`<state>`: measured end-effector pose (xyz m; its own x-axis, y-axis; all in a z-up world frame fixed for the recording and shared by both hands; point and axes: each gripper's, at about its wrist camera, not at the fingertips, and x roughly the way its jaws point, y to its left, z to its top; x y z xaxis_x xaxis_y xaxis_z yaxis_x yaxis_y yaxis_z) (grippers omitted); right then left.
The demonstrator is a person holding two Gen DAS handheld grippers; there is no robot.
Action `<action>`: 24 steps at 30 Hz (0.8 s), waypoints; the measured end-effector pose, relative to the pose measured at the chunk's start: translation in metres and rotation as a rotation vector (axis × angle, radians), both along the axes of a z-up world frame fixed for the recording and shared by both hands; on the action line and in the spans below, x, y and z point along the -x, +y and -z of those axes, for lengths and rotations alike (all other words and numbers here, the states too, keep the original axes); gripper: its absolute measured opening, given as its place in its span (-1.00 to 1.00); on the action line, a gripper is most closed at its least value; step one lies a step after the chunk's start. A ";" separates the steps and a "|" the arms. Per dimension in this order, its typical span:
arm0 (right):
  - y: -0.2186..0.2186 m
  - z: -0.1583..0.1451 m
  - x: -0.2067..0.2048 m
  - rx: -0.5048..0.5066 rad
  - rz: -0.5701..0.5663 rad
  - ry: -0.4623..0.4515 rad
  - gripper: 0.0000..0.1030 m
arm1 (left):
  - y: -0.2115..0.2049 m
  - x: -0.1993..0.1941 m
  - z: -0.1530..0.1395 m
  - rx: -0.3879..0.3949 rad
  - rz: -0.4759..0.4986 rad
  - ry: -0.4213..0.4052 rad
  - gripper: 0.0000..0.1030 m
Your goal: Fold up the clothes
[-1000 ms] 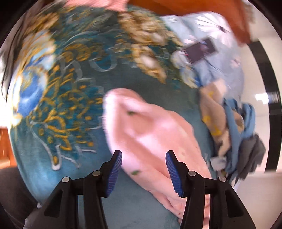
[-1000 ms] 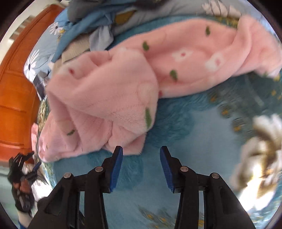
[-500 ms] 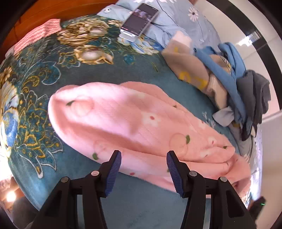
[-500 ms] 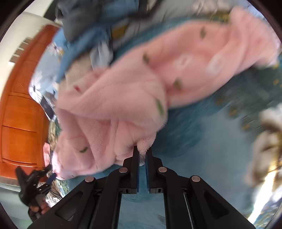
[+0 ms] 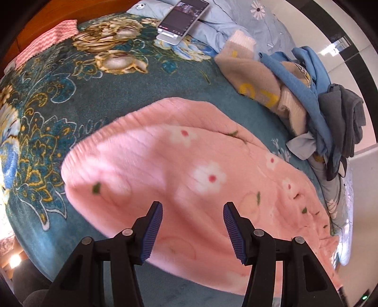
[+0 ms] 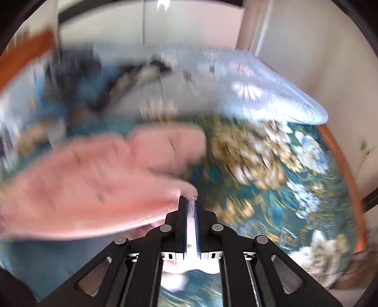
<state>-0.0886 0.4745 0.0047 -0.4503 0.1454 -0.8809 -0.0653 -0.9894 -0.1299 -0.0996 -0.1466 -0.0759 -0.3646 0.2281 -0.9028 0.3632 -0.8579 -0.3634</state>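
A bed (image 5: 146, 94) under a teal floral blanket carries a pink fleece garment (image 5: 189, 179) spread across its middle, a heap of tan, blue and grey clothes (image 5: 307, 99) along one edge, a phone (image 5: 183, 16) by the pale blue bedding, and a pink striped cloth (image 5: 47, 40) at a corner

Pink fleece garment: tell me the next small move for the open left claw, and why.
Probably lower the left claw and close it on the pink fleece garment beneath it. The right claw is already shut on one fluffy edge, while the left one hovers open with nothing pinched, so the garment is held at one point only.
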 end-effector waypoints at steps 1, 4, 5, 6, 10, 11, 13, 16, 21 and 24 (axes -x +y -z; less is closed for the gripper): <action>0.000 0.014 -0.003 0.015 -0.009 -0.055 -0.90 | -0.003 -0.001 0.000 0.000 -0.010 -0.001 0.12; 0.000 0.057 -0.025 0.066 -0.029 -0.210 -0.90 | -0.020 -0.004 -0.004 0.024 -0.056 -0.007 0.12; 0.002 0.068 -0.034 0.085 -0.018 -0.240 -0.90 | -0.026 -0.004 -0.005 0.027 -0.071 -0.007 0.12; 0.005 0.076 -0.039 0.104 0.000 -0.262 -0.90 | -0.034 -0.005 -0.005 0.030 -0.086 -0.008 0.12; 0.023 0.090 -0.050 0.170 0.091 -0.307 -0.90 | -0.073 -0.010 -0.005 0.042 -0.152 -0.033 0.12; 0.027 0.089 -0.051 0.185 0.107 -0.309 -0.90 | -0.082 -0.012 -0.004 0.044 -0.166 -0.040 0.12; 0.034 0.080 -0.053 0.226 0.120 -0.294 -0.89 | -0.100 -0.016 -0.004 0.055 -0.188 -0.051 0.14; 0.045 0.054 -0.057 0.340 0.120 -0.223 -0.39 | -0.118 -0.021 0.007 0.030 -0.220 -0.095 0.20; 0.080 0.043 -0.071 0.537 0.269 -0.111 -0.08 | -0.135 -0.028 0.036 -0.083 -0.265 -0.186 0.20; 0.104 0.063 -0.084 0.670 0.415 -0.085 -0.08 | -0.133 -0.025 0.048 -0.131 -0.243 -0.228 0.20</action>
<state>-0.0046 0.5784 -0.0583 -0.4029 -0.2871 -0.8691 -0.4624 -0.7556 0.4640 -0.0749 -0.2793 -0.1238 -0.2149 0.2790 -0.9359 0.6357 -0.6876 -0.3509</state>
